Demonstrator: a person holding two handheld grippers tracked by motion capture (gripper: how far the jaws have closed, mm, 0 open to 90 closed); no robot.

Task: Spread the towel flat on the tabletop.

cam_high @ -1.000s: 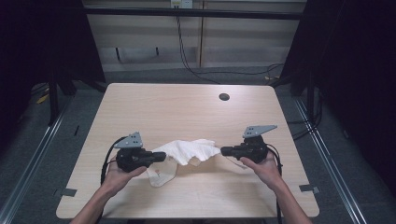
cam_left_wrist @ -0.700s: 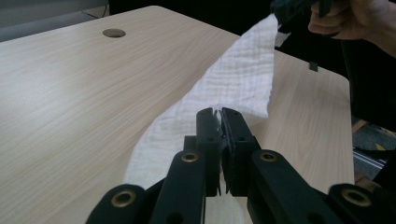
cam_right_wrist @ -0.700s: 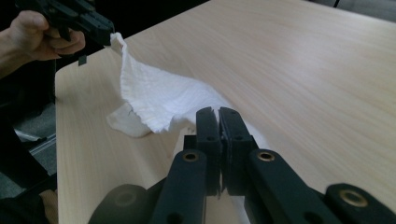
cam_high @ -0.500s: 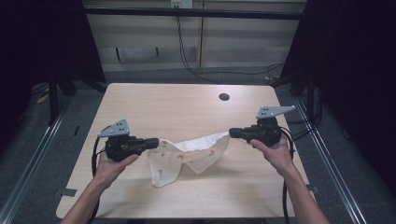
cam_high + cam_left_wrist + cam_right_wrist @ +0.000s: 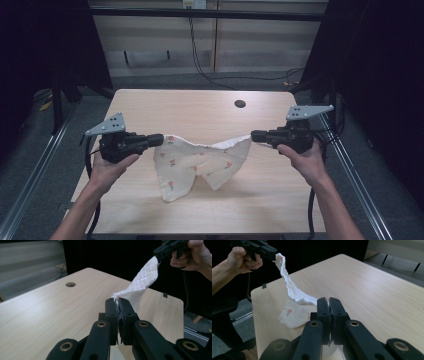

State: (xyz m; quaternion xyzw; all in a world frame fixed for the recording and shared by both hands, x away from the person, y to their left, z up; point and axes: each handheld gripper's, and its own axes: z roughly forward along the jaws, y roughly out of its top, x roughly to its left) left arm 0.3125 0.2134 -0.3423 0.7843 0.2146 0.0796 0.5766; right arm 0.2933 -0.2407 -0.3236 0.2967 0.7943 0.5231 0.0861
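Observation:
A white cloth [image 5: 200,162] with small red flower prints hangs above the wooden table [image 5: 200,110], stretched between both grippers. My left gripper [image 5: 161,139] is shut on the cloth's left corner; in the left gripper view the cloth [image 5: 140,285] runs from my closed left gripper [image 5: 118,299] up to the far gripper [image 5: 160,252]. My right gripper [image 5: 253,135] is shut on the right corner. In the right gripper view the cloth [image 5: 294,296] sags from the far gripper [image 5: 272,252] down to the right gripper [image 5: 329,300]. The cloth's lower folds rest on the table.
A round cable hole [image 5: 240,104] lies in the table near its far edge. Metal rails [image 5: 45,150] run along both sides of the table, and cables [image 5: 215,75] lie on the floor behind it. Dark curtains close off both sides.
Both grippers have risen and drawn apart, lifting the cloth off the table. The cloth went from a bunched heap to a band hanging between them.

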